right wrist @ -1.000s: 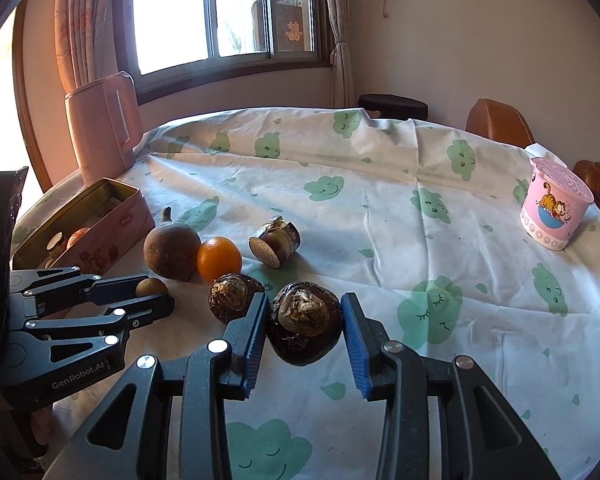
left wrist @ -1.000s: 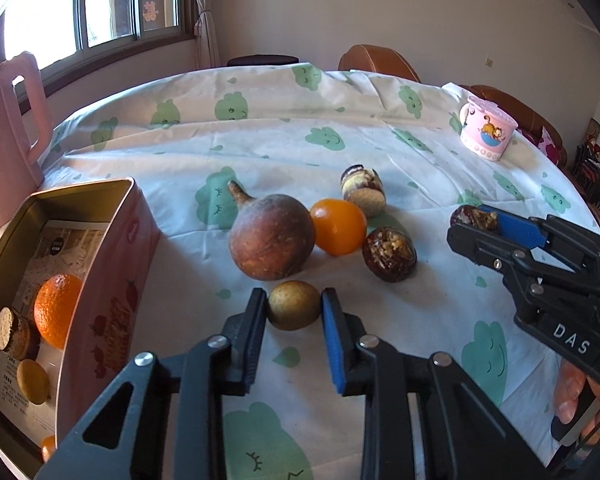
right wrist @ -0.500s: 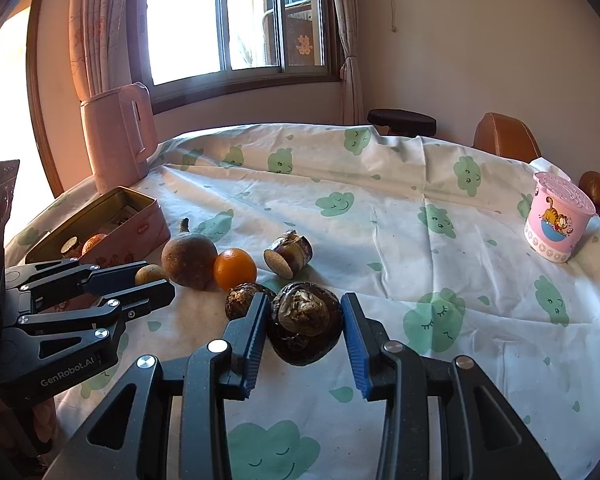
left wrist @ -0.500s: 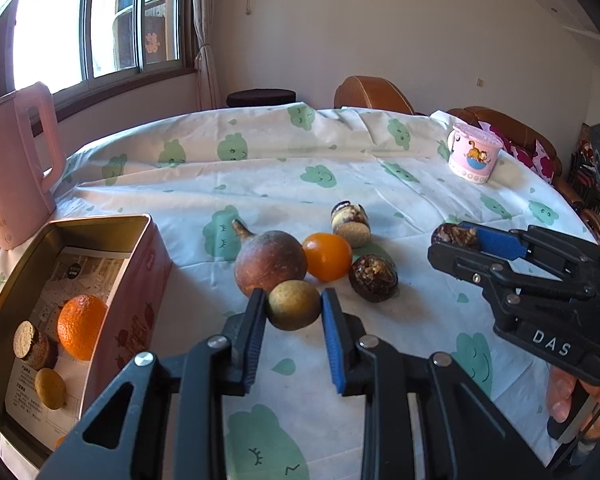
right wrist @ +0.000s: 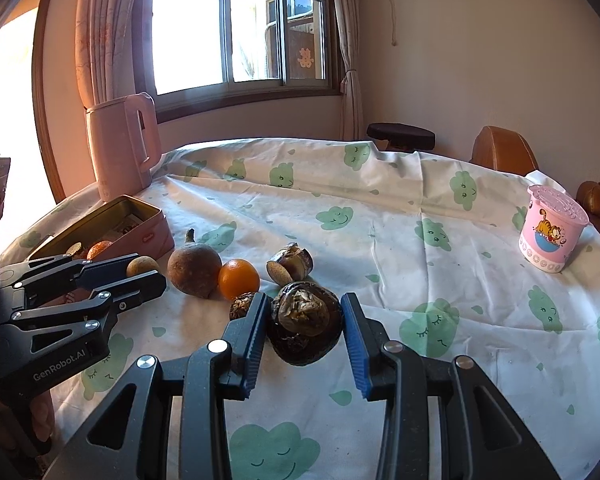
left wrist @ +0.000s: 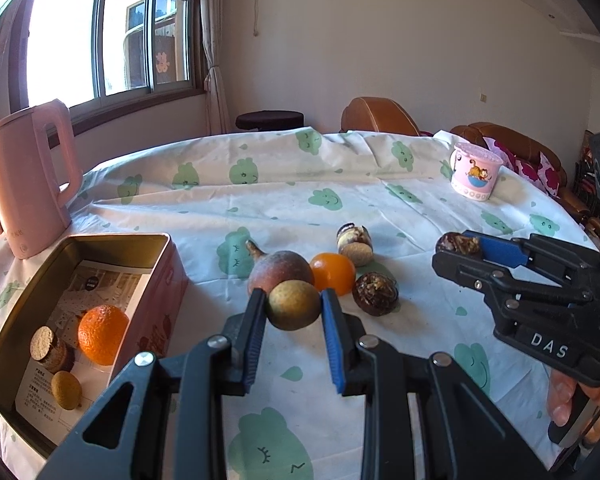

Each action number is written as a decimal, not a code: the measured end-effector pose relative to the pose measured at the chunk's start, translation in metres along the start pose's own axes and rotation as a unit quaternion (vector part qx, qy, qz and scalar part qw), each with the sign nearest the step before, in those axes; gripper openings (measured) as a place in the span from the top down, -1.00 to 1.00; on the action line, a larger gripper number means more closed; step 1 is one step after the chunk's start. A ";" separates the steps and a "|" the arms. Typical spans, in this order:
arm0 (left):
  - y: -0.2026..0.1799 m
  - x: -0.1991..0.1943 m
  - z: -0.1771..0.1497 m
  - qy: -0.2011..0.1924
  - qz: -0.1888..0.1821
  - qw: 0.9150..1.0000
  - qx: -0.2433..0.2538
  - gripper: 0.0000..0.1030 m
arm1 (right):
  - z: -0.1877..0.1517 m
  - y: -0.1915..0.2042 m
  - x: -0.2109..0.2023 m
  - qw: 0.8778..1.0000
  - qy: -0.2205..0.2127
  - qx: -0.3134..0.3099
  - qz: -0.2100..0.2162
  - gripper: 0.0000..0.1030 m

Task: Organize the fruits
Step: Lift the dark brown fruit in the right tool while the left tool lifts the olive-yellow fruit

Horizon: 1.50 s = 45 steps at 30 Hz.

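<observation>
Left wrist view: left claw pinches a small yellow-green fruit, lifted over the worktop just right of the tin box, which holds an orange.

Right wrist view: right claw grips a dark husked fruit, up off the cloth, near the loose orange.

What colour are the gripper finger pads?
Blue, ribbed; clearest on the right gripper pads in the right wrist view.
</observation>
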<state>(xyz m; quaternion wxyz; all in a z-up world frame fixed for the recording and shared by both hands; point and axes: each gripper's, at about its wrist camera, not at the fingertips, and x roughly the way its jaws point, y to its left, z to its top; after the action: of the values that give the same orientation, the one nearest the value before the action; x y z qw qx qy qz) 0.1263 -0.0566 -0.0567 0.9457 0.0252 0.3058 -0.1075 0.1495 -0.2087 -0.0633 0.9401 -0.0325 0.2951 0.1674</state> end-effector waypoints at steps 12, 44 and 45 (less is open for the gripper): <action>-0.002 -0.008 0.000 -0.022 0.011 1.000 0.004 0.43 | 0.000 0.001 -0.007 1.000 -0.021 -0.002 -0.002 0.24; 0.000 -0.024 -0.002 -0.066 0.015 0.998 -0.001 0.43 | -0.002 0.000 -0.021 0.998 -0.058 -0.004 -0.006 0.24; 0.000 -0.024 -0.002 -0.067 0.016 0.998 -0.001 0.43 | -0.002 0.000 -0.021 0.998 -0.059 -0.004 -0.006 0.24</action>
<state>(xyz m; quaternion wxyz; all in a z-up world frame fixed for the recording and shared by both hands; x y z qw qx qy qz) 0.1055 -0.0521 -0.0444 0.9658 0.0215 0.2410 -0.0937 0.1324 -0.2147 -0.0527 0.9568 -0.0284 0.2383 0.1644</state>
